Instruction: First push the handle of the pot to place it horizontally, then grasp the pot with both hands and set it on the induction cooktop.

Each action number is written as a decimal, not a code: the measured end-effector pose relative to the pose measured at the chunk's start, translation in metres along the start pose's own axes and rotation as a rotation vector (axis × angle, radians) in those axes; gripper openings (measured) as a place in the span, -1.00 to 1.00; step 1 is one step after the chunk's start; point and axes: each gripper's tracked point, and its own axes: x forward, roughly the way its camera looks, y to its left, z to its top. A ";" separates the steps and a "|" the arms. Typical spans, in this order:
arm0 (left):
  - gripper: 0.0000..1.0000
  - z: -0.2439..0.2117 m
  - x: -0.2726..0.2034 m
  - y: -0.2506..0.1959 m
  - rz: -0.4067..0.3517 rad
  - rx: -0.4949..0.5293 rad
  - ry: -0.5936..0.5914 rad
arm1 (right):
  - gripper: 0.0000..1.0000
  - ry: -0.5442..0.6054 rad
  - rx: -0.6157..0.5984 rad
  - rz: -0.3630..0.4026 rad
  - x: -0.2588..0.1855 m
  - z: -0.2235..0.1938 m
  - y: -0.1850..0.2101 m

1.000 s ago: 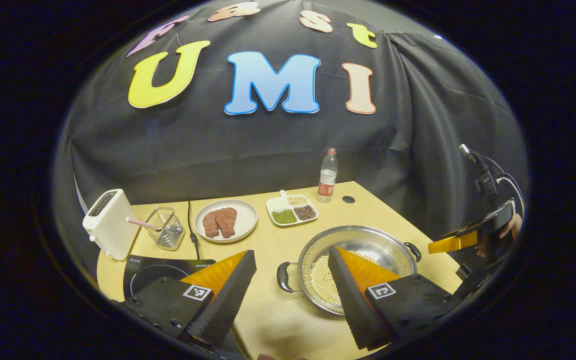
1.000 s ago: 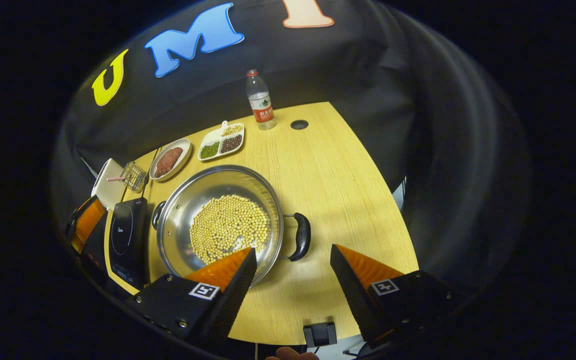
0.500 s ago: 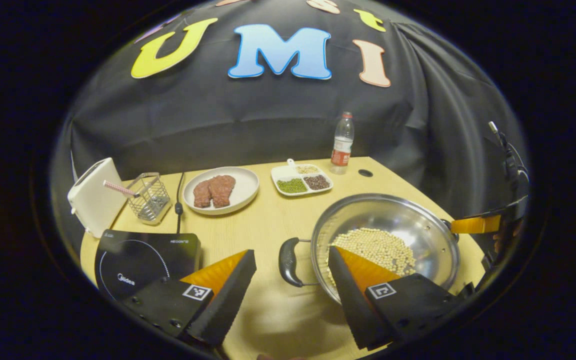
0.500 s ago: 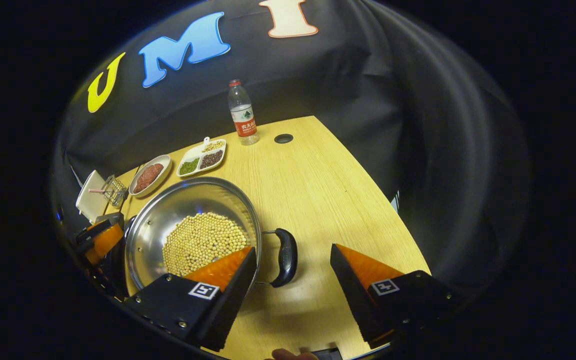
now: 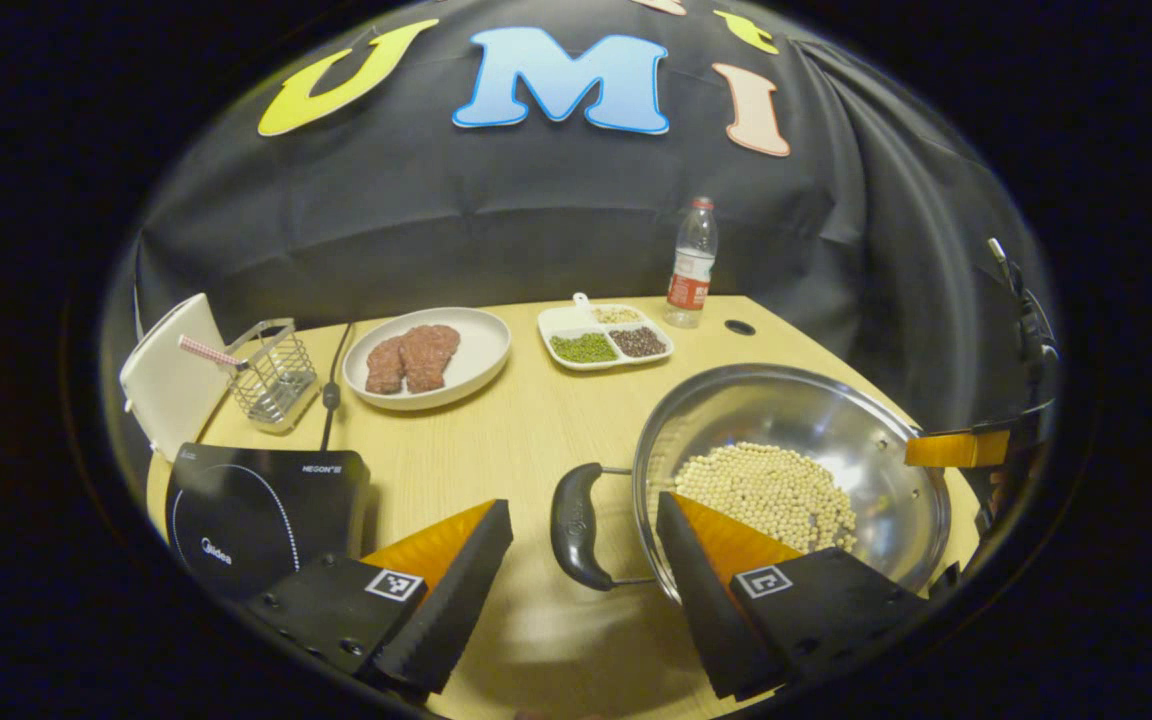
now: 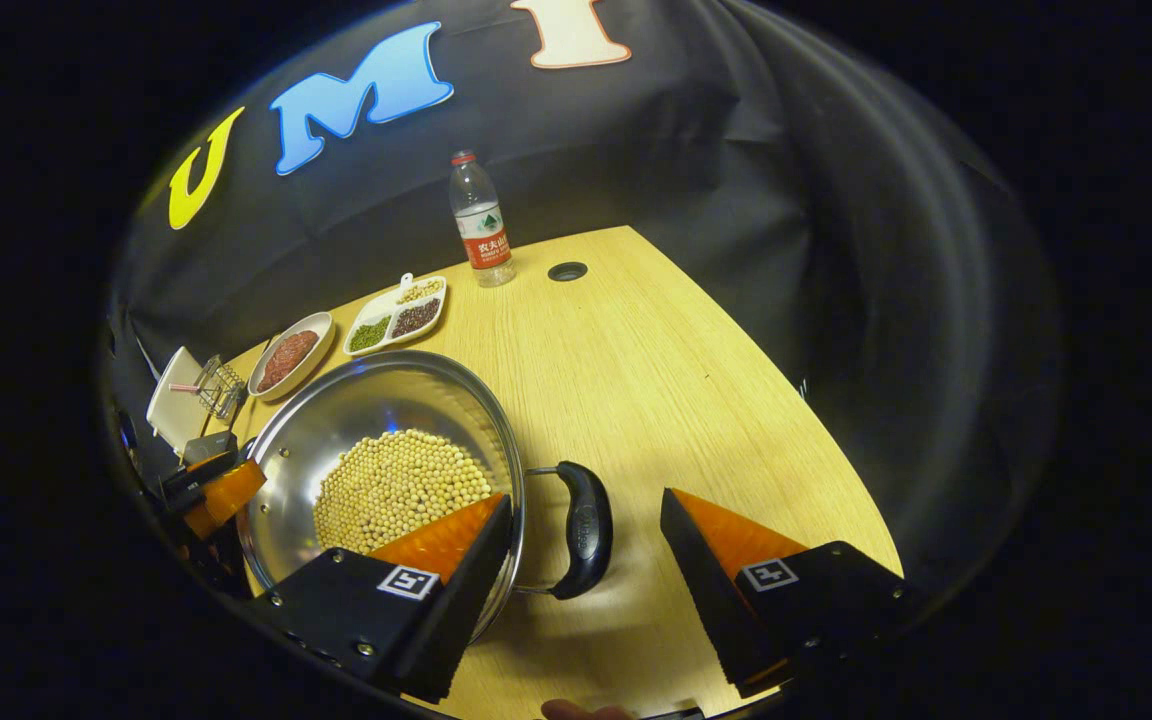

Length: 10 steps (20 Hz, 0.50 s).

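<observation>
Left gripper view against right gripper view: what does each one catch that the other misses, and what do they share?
The left gripper view adds the flat black induction cooktop, its black power cord and the pot's black left handle. The right gripper view adds the pot's black right handle and the wooden table's bare right side. Both share the round steel pot of pale beans, the white plate of meat, the divided white dish and the plastic water bottle.

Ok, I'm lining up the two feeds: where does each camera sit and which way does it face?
Left gripper view: rides the left gripper, open astride the steel pot's black left handle, facing the wall.
Right gripper view: rides the right gripper, open astride the black right handle, facing the wall.
Shared: pot of pale beans, clear plastic bottle.
</observation>
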 end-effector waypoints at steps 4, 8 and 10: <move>0.98 -0.009 0.011 -0.002 -0.013 -0.017 0.016 | 0.89 0.016 0.015 0.007 0.009 -0.004 0.001; 1.00 -0.014 0.021 -0.007 -0.029 -0.031 0.029 | 0.89 0.016 -0.009 -0.006 0.019 -0.010 0.003; 1.00 -0.017 0.026 -0.009 -0.037 -0.035 0.036 | 0.82 0.014 -0.021 0.000 0.026 -0.013 0.006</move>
